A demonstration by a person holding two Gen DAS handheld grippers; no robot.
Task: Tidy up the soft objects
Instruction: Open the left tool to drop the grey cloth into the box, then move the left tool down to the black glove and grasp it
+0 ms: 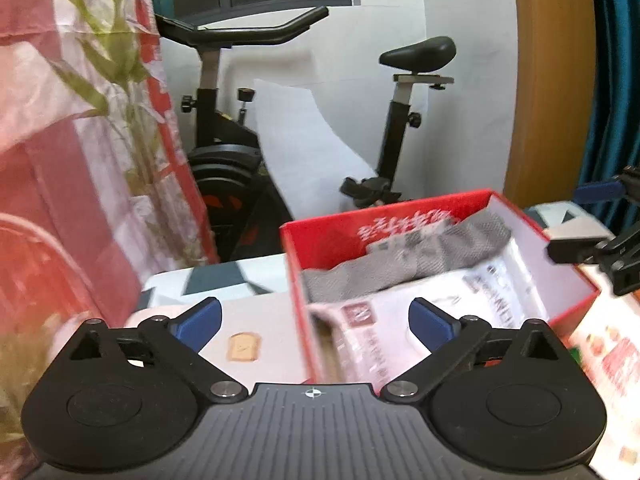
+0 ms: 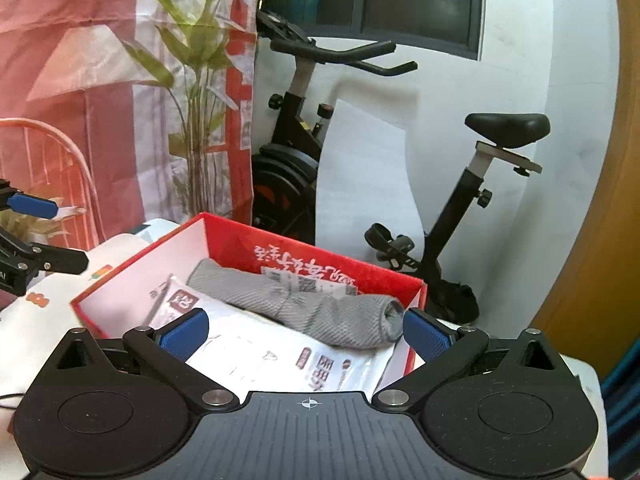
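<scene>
A red cardboard box stands on the table. Inside lie a rolled grey cloth and a white soft package with red print. My left gripper is open and empty, held above the box's near left corner. My right gripper is open and empty, held above the box's near side over the white package. Each gripper shows at the edge of the other's view: the right gripper, the left gripper.
A white patterned tablecloth covers the table. A small toast-shaped item lies left of the box. Behind stand an exercise bike, a plant before a pink curtain, and an orange wire chair.
</scene>
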